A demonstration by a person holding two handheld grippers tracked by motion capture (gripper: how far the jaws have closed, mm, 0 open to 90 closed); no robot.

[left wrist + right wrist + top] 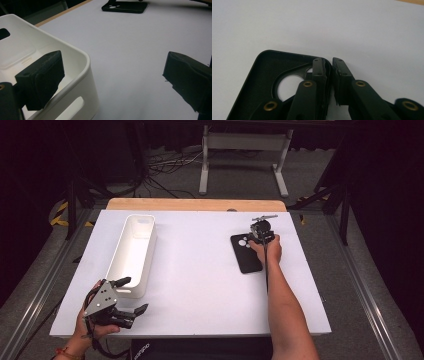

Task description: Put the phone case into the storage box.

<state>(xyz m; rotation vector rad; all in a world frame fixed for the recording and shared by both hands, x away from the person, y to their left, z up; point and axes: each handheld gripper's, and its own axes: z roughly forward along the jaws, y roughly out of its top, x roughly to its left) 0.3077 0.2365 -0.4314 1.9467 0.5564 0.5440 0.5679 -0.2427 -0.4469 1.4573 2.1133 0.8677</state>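
Note:
A black phone case (245, 256) lies hollow side up on the right part of the white table (200, 285). My right gripper (260, 239) points down at its far corner. In the right gripper view the jaws are shut on the case's rim (264, 72), one jaw inside the wall and one outside, with the right gripper (329, 63) at the corner by the round camera hole. My left gripper (136, 294) stands open near the table's front left, beside the near end of a white bin (150, 247). One pad (41, 77) hangs over the bin's corner (83, 71), and the far-off case (125, 7) lies beyond.
The long white bin holds nothing that I can see. A wooden strip (195, 204) runs along the table's far edge. Beyond it on the floor stand a white frame (240, 150) and loose cables (165, 167). Bare white table lies between the bin and the case.

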